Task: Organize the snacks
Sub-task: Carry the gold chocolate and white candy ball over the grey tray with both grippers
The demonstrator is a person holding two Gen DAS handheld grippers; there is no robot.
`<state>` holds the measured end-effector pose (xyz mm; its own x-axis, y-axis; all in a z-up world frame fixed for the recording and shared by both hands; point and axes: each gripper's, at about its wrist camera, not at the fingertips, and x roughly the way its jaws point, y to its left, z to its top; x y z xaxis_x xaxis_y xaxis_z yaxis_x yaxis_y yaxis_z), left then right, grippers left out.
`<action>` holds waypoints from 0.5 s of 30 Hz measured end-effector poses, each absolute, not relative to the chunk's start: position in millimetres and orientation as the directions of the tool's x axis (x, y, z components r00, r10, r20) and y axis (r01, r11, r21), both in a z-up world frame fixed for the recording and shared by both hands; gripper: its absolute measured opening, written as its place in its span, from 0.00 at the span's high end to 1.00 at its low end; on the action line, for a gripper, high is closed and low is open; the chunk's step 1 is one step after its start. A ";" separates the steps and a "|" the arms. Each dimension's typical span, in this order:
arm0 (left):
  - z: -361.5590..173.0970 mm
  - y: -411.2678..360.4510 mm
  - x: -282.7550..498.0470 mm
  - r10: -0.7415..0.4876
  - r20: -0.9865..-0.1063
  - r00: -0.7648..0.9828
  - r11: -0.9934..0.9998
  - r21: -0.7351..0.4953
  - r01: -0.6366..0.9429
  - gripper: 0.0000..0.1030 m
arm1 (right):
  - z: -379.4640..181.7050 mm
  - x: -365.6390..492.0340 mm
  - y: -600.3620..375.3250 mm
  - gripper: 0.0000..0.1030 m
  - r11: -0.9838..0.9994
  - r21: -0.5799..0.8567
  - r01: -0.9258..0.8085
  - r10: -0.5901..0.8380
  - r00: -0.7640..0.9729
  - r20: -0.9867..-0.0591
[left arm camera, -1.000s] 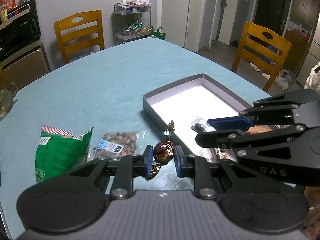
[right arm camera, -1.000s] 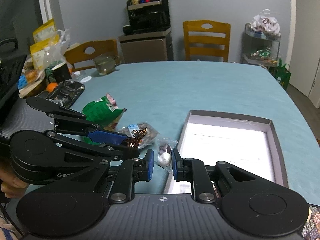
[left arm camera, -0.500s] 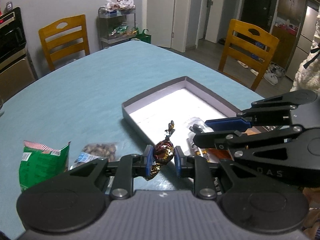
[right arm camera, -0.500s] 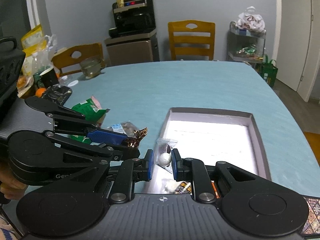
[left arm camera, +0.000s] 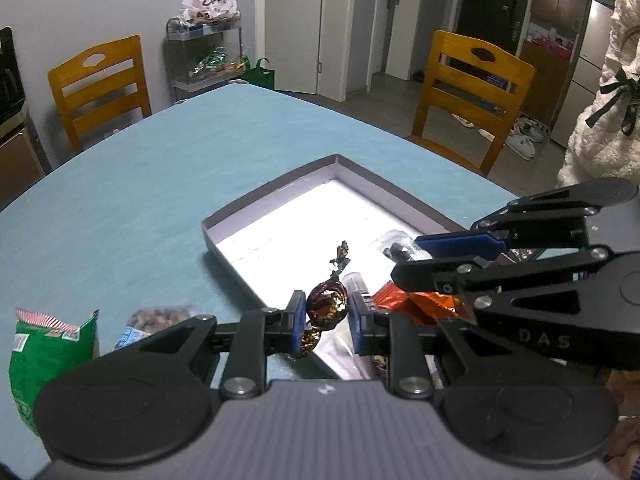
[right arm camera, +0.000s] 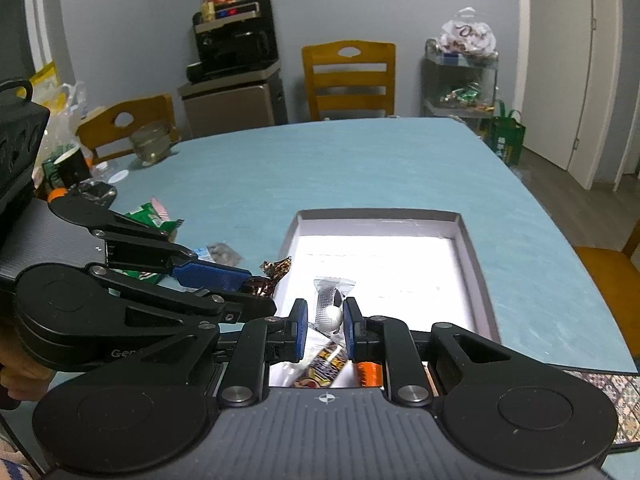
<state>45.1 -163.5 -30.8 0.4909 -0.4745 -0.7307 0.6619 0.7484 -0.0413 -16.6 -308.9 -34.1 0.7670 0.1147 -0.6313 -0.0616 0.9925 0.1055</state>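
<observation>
Left hand-held gripper (left arm camera: 323,320) clamped brown foil-wrapped candy (left arm camera: 326,306) over near-left rim of grey shallow box (left arm camera: 256,200); early release risked drop onto table (left arm camera: 160,184). Right hand-held gripper (right arm camera: 325,330) pinched clear-wrapped white ball sweet (right arm camera: 331,314) above box; loose wrapper could slip.

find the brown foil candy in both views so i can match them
Left wrist view: the brown foil candy is low at centre, pinched in the left gripper, over the near corner of the grey box.
Right wrist view: the same candy is left of centre, at the tip of the left gripper coming in from the left.
Shared landmark: the grey box.
</observation>
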 end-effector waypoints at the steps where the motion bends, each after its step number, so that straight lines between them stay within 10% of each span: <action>1: -31.0 -165.3 45.2 -0.478 -0.731 0.488 0.744 -0.042 0.666 0.81 | -33.8 -17.6 -310.5 0.80 0.993 0.105 -0.056 0.110 0.767 -0.632; 15: -43.2 -191.7 46.4 -0.513 -0.752 0.415 0.685 -0.066 0.726 0.81 | -43.7 -28.0 -325.1 0.80 0.994 0.103 0.027 0.049 0.749 -0.661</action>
<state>46.4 -191.7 -43.2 0.4150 -0.5129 -0.7515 0.7259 0.6845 -0.0663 -28.0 -325.1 -43.7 0.7485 0.0488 -0.6613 0.0265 0.9943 0.1035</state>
